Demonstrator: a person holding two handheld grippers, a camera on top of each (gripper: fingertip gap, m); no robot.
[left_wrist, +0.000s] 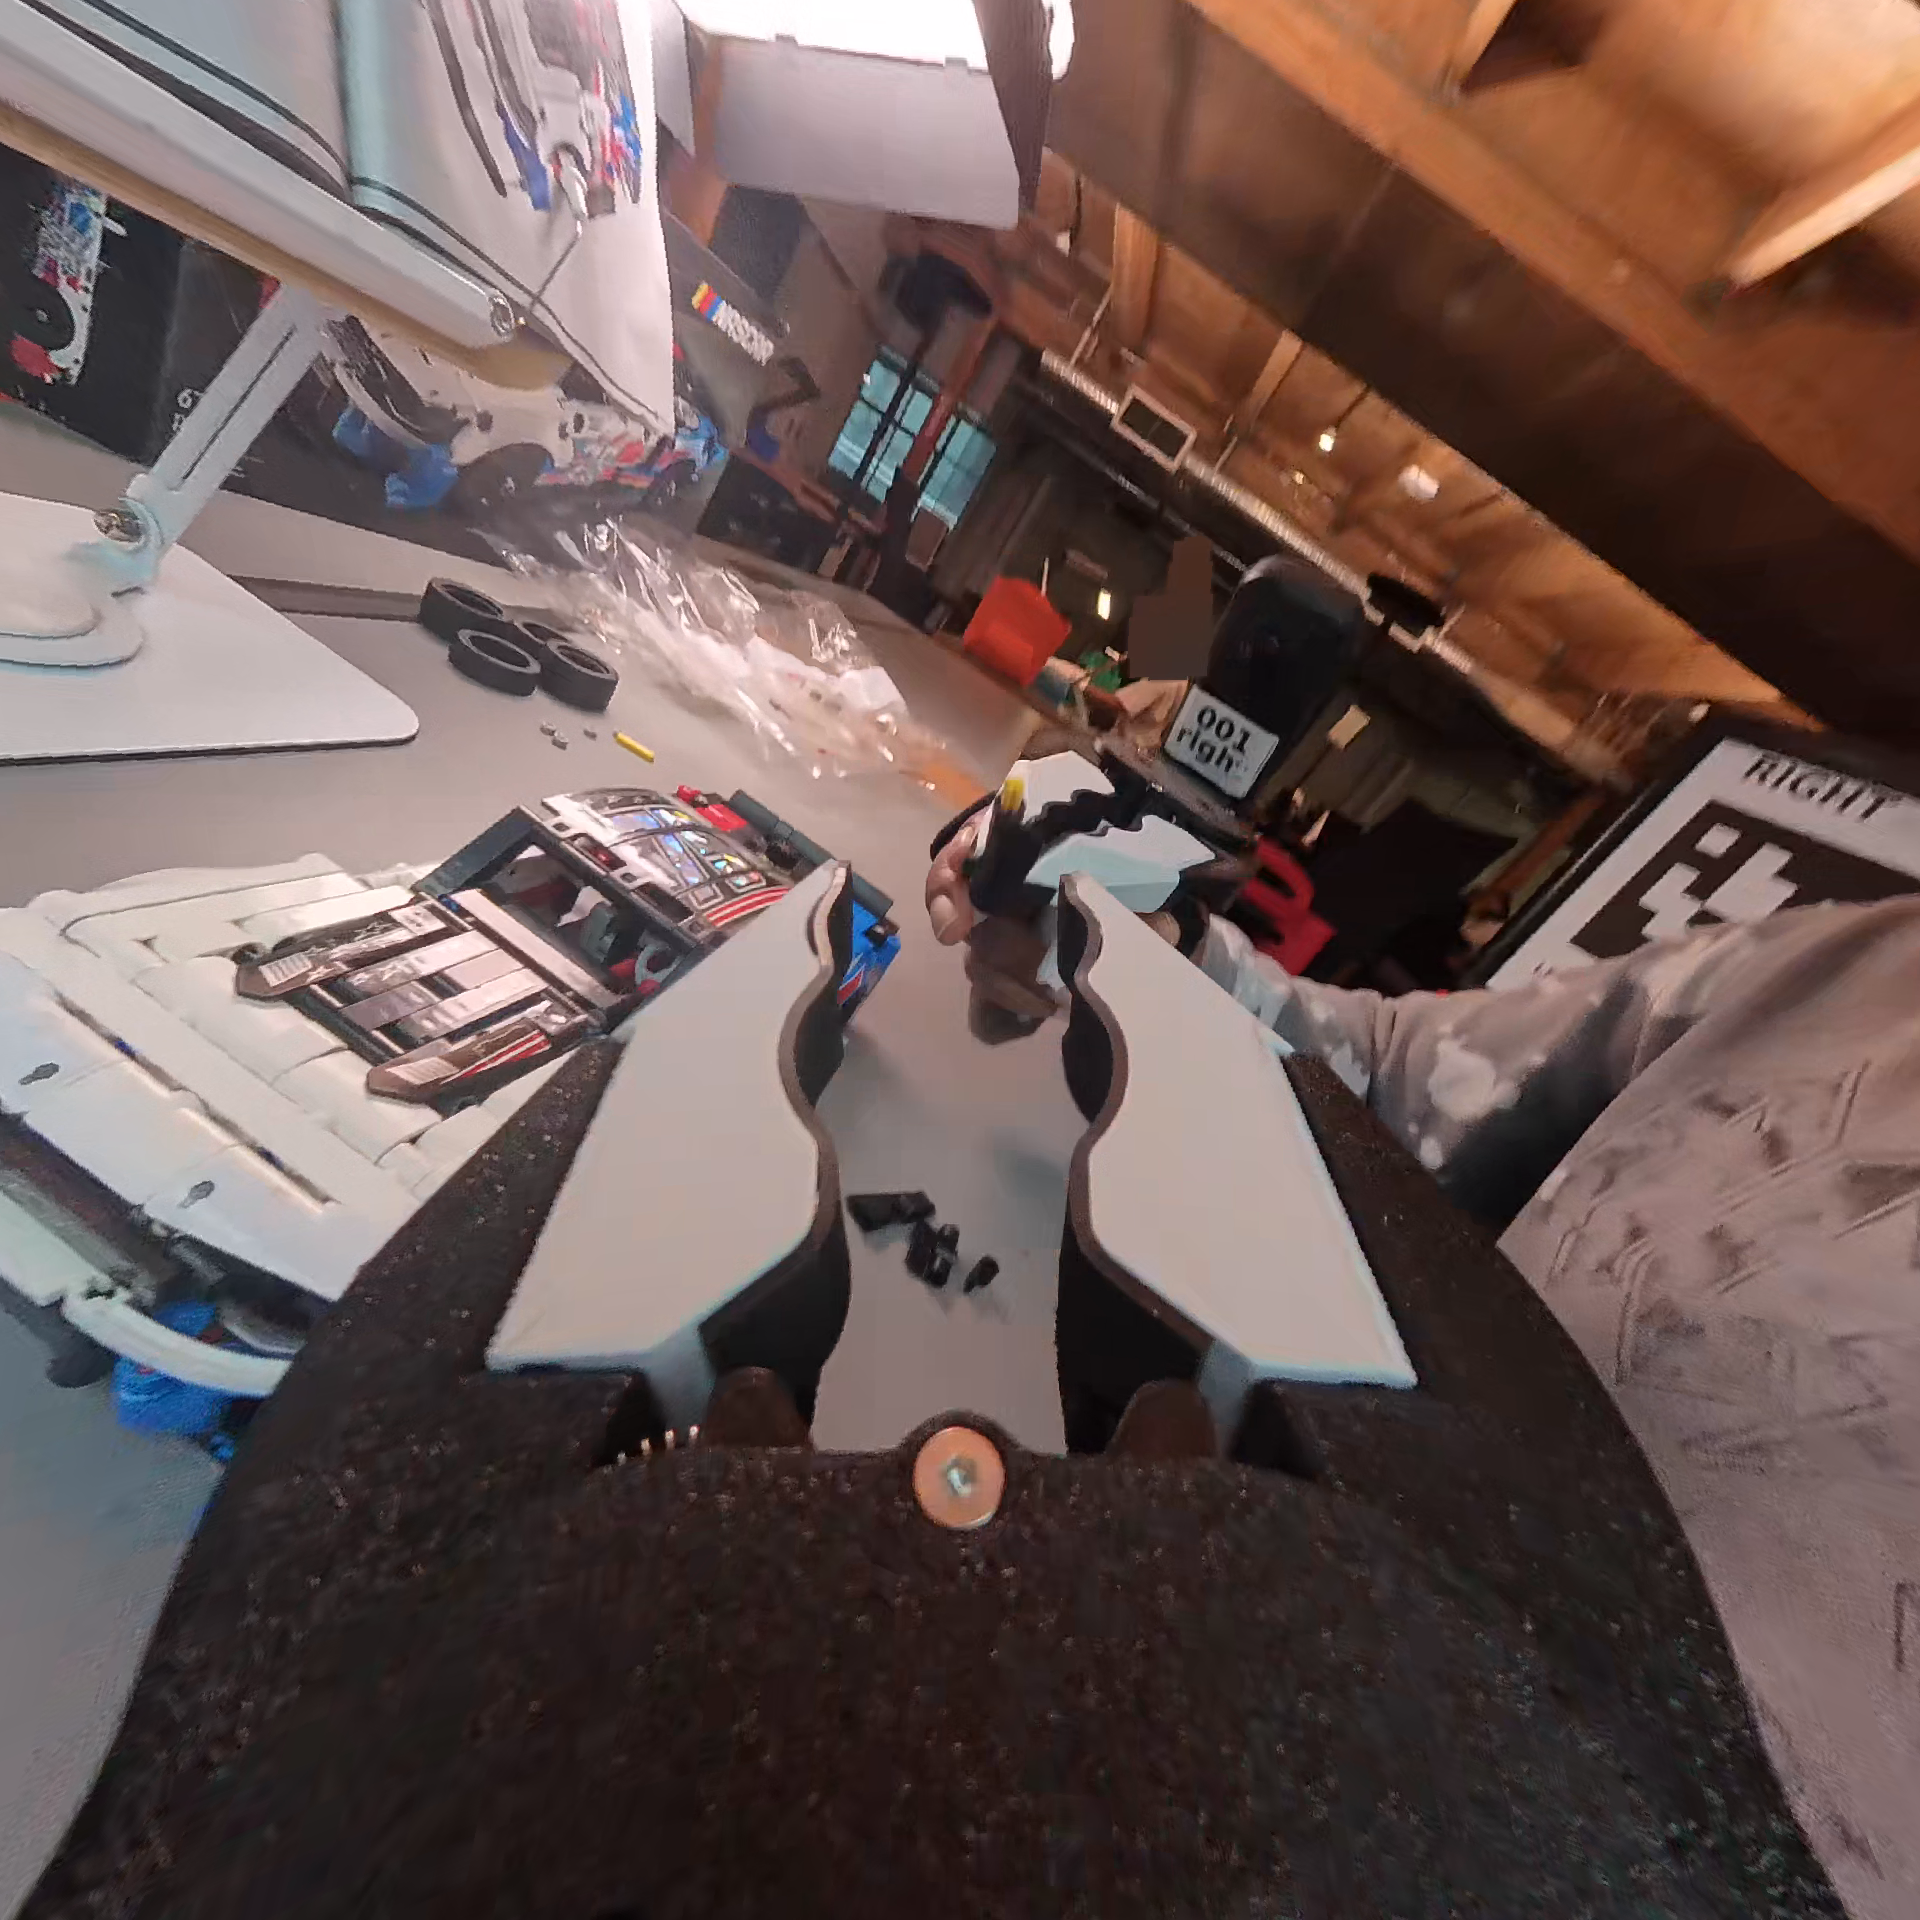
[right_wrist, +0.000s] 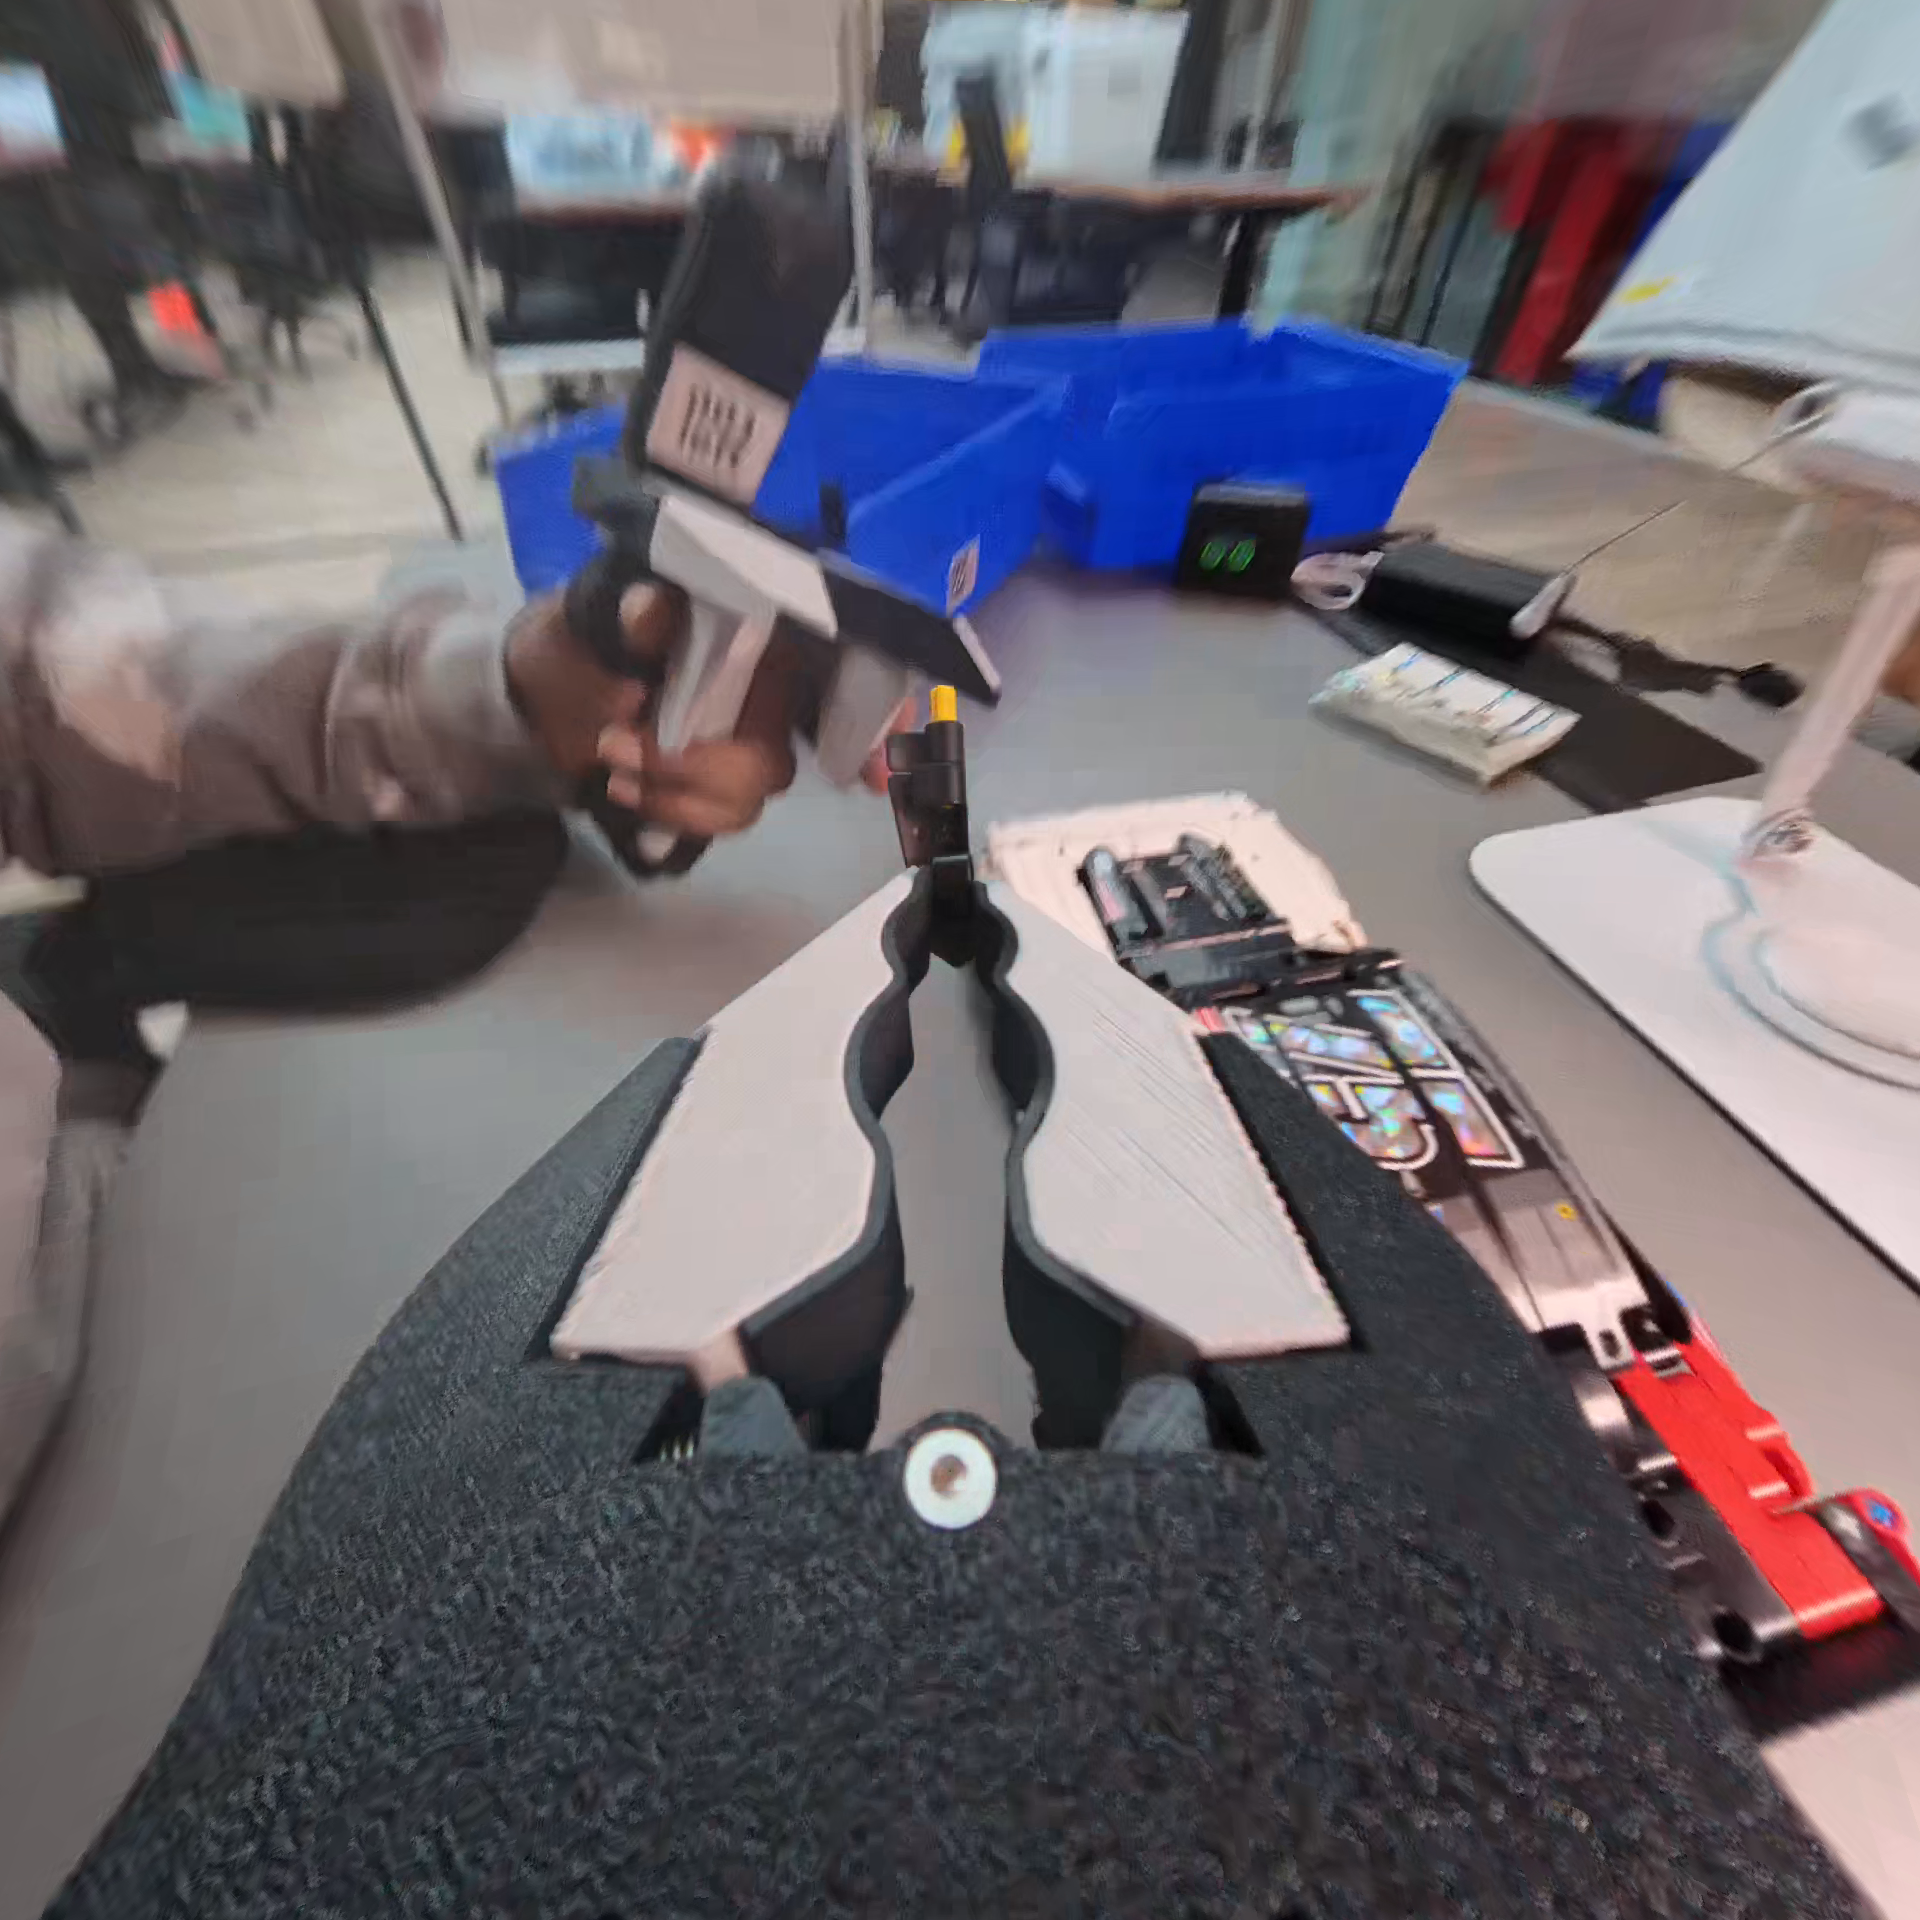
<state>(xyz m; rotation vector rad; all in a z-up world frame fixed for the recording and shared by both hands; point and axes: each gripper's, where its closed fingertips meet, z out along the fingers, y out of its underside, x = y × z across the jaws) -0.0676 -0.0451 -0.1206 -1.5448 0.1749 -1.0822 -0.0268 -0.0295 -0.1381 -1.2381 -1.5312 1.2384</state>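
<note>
While the right gripper (right_wrist: 948, 904) pinches a black yellow-tipped brick piece (right_wrist: 932, 779) upright | left gripper (left_wrist: 951, 904) gapes empty nearby | both beside the toy car (left_wrist: 582, 935).

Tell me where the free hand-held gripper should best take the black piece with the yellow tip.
Probably the upper block of the black piece, under its yellow tip, from the side: it stands upright with its lower end pinched in the right hand-held gripper.
</note>
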